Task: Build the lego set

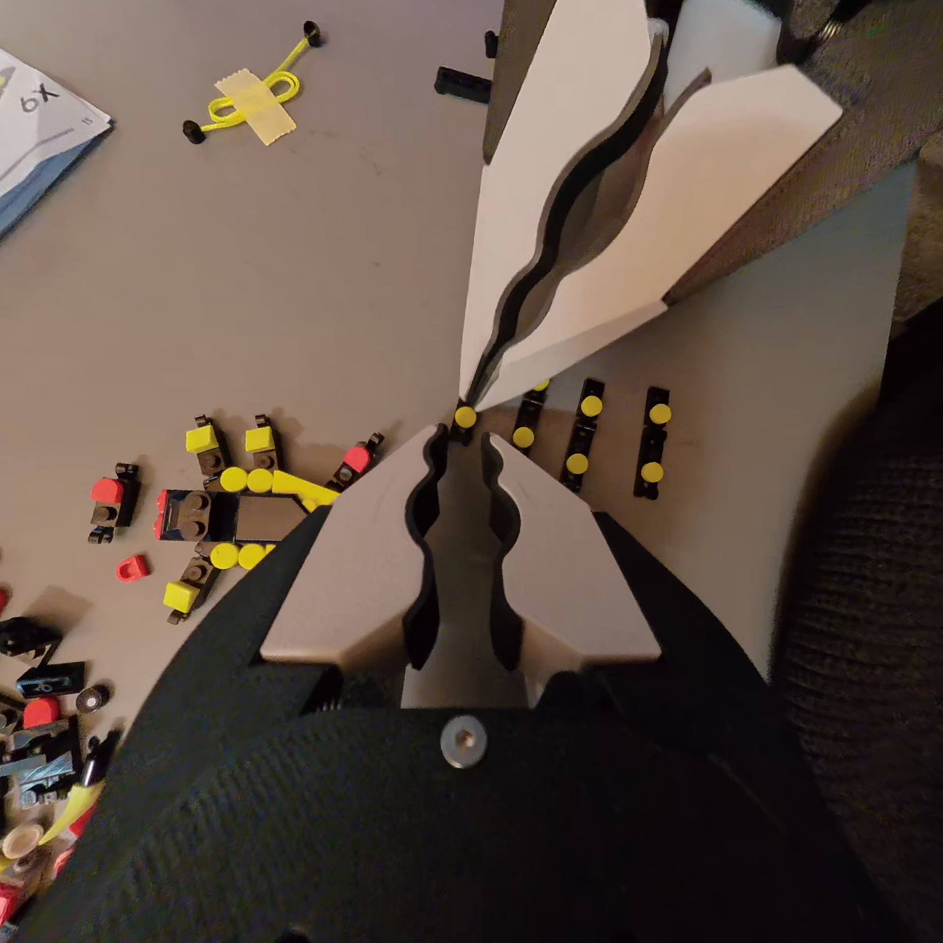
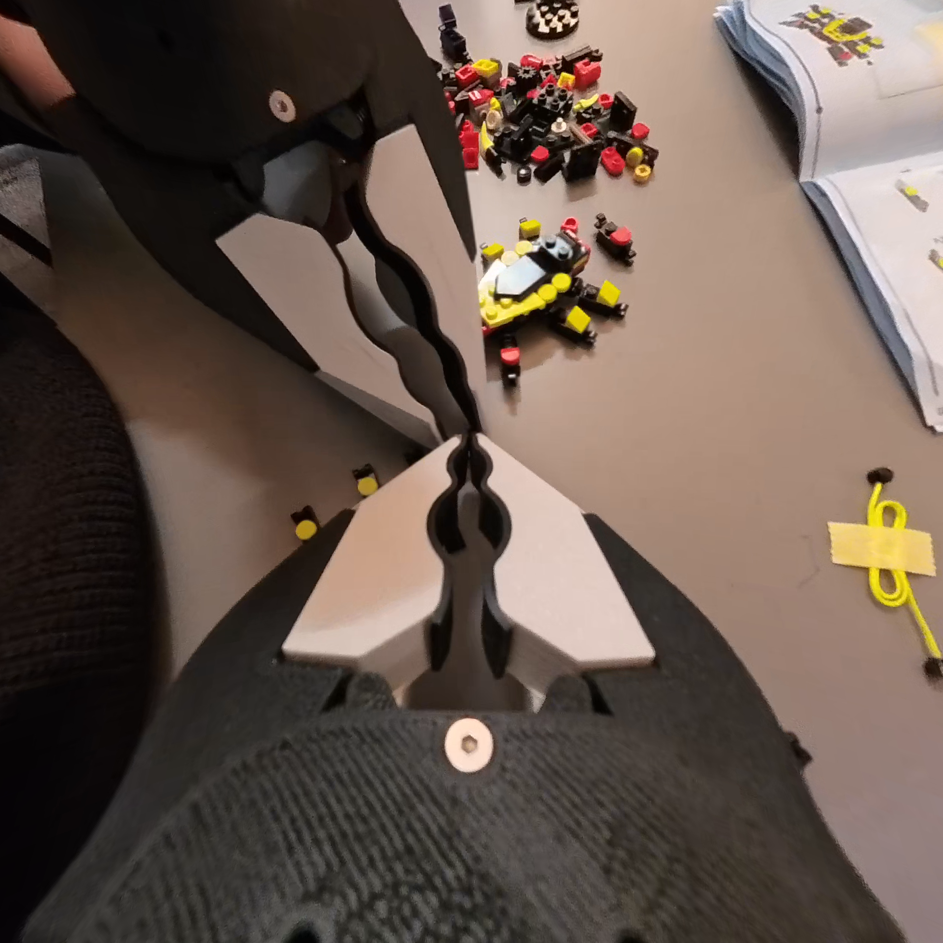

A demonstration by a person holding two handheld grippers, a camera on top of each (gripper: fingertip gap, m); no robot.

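Observation:
A narrow black leg piece with a yellow round tile (image 1: 464,417) lies near the table's front edge. My left gripper (image 1: 463,438) has its jaws closed in on the piece's near end and grips it. My right gripper (image 1: 472,400) comes from the opposite side, shut, with its tips touching the piece's far end just above the yellow tile. In the right wrist view the two grippers meet tip to tip, right (image 2: 468,446) and left (image 2: 467,426), and hide the piece. The black and yellow spider-like model (image 1: 240,515) (image 2: 541,286) lies on the table to the side.
Three more black leg strips with yellow tiles (image 1: 584,433) lie beside the held one. A pile of loose pieces (image 2: 551,117), an instruction booklet (image 2: 867,178) and a taped yellow string (image 2: 888,561) lie on the table. Dark fabric (image 1: 867,561) lies past the table edge. The tips of both grippers are at nearly the same place.

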